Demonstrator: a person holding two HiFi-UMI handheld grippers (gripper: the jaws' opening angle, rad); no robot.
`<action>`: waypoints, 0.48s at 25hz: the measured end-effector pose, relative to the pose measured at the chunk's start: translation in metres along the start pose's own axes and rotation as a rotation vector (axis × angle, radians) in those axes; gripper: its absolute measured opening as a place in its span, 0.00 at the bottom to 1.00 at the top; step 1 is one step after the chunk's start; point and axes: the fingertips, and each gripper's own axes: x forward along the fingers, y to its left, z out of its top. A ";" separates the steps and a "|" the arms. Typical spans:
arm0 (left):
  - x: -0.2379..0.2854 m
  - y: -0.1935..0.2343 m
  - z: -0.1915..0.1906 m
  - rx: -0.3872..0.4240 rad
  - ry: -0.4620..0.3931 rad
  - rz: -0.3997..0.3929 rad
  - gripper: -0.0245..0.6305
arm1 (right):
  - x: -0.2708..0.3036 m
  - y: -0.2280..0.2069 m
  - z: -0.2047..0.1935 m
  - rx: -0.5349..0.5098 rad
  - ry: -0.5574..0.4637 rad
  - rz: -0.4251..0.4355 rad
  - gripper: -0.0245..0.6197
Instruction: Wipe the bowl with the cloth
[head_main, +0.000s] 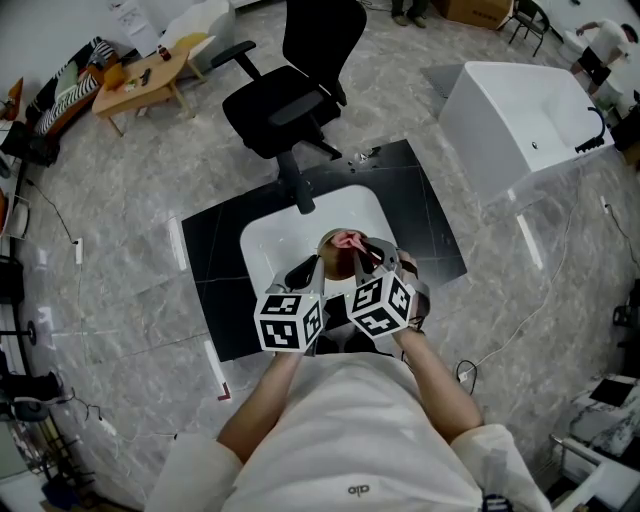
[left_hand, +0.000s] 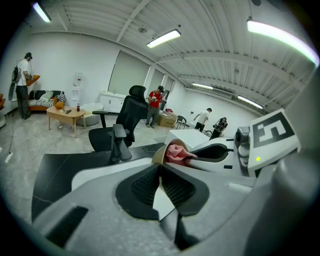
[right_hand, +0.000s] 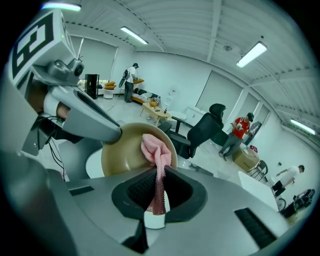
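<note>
Over the white surface (head_main: 262, 240) on its black mat (head_main: 215, 270), left to right. First, my left gripper (left_hand: 160, 175): fingers closed on the rim of the tan bowl (right_hand: 122, 150), with the thin wall pinched between the pads. The bowl is held tilted, its opening turned toward my right gripper. Second, the pink cloth (right_hand: 155, 147): mesh-textured, its bunched upper end lying inside the bowl against the inner wall, near the rim. Third, my right gripper (right_hand: 157, 195): fingers closed on the lower part of the cloth, which runs down between the pads as a narrow strip. The two grippers are close together, side by side. Beyond the surface stands a black office chair (head_main: 300, 80).
</note>
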 end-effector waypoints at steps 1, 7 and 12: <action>0.000 0.002 0.000 0.000 0.000 0.003 0.07 | 0.000 0.002 -0.002 0.021 0.009 0.009 0.08; -0.002 0.005 -0.001 -0.006 -0.002 0.013 0.07 | 0.000 0.022 -0.014 0.090 0.051 0.073 0.08; 0.000 0.002 0.000 0.003 -0.002 0.008 0.07 | 0.003 0.045 -0.012 0.122 0.043 0.167 0.08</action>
